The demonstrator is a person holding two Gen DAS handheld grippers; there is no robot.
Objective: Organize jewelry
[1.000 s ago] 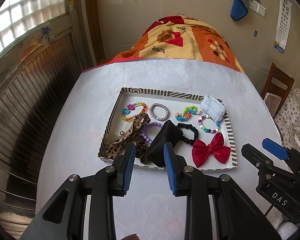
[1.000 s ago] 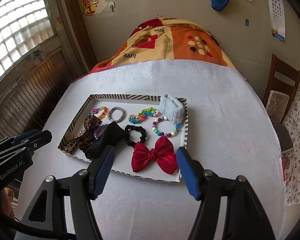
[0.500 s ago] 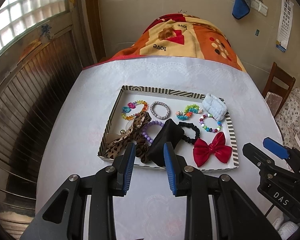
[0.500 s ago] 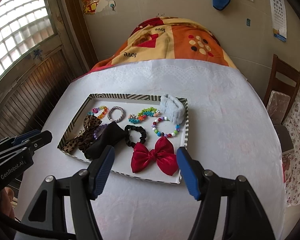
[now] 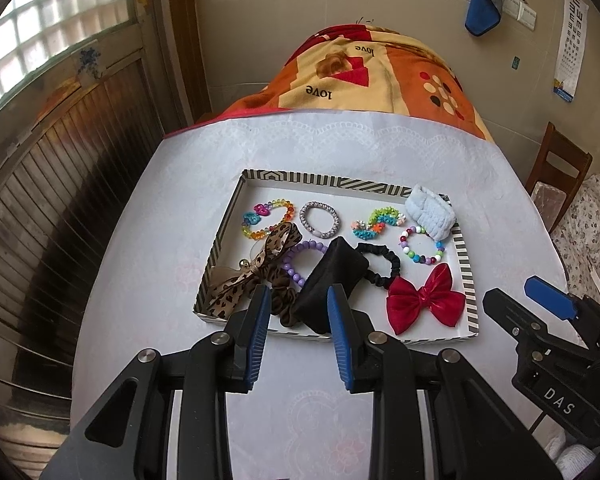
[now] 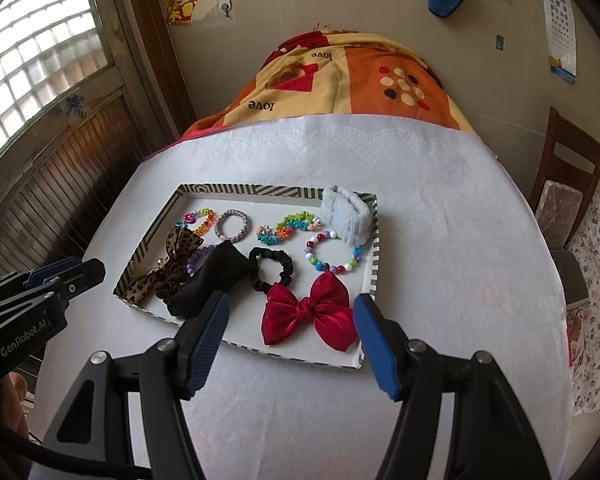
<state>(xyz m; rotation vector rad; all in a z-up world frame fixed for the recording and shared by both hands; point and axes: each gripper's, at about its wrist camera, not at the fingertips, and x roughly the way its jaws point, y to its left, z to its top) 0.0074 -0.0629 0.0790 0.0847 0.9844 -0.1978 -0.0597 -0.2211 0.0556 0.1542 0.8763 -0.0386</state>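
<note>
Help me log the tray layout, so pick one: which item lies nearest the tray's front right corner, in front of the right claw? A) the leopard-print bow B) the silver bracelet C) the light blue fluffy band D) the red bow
D: the red bow lies at the near right corner of the striped tray, just ahead of the open right claw.
</note>
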